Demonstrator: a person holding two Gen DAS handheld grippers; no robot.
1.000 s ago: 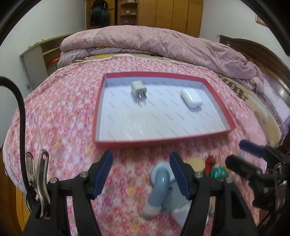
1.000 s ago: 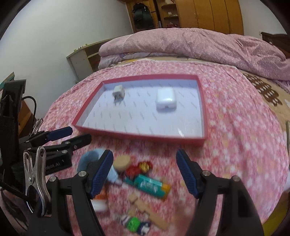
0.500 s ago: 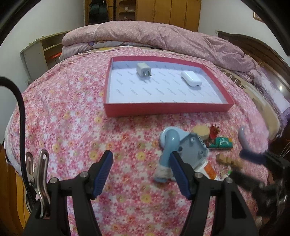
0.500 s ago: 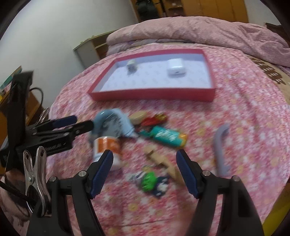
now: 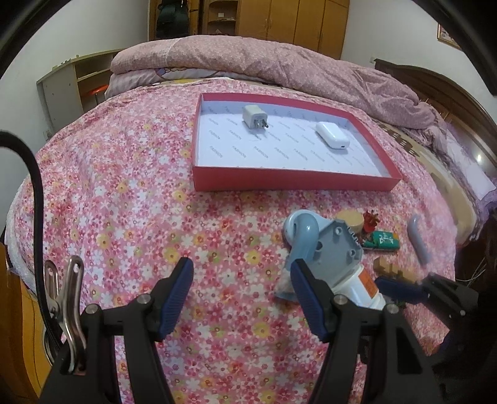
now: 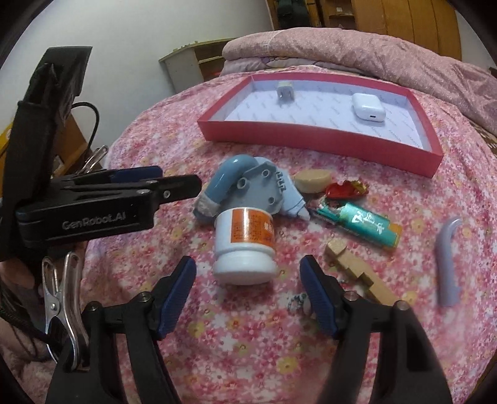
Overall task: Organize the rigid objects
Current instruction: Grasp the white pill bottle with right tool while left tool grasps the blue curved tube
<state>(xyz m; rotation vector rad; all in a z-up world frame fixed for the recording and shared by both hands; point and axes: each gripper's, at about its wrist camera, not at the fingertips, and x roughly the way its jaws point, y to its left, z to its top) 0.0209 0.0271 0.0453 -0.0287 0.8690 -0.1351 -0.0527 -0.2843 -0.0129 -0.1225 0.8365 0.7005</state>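
A red tray (image 5: 292, 179) (image 6: 310, 136) lies on the flowered bed and holds a white charger plug (image 5: 254, 120) (image 6: 285, 92) and a white earbud case (image 5: 332, 139) (image 6: 368, 107). In front of it lie a blue-grey plastic part (image 6: 248, 186) (image 5: 323, 245), a white bottle with an orange label (image 6: 245, 245), a tan disc (image 6: 312, 179), a red wrapper (image 6: 344, 191), a green pack (image 6: 363, 222), wooden blocks (image 6: 357, 267) and a grey curved handle (image 6: 447, 261) (image 5: 417, 239). My right gripper (image 6: 247, 295) is open, just short of the bottle. My left gripper (image 5: 240, 295) is open and empty, left of the plastic part.
A pink quilt (image 5: 279, 62) is piled at the head of the bed. A shelf unit (image 5: 71, 80) stands at the left and wooden wardrobes (image 5: 295, 25) at the back. The left gripper's body (image 6: 93, 205) shows at the left of the right wrist view.
Both grippers have pulled back from the tray toward the near edge of the bed. The loose objects now lie in full view in front of them. Both stay open.
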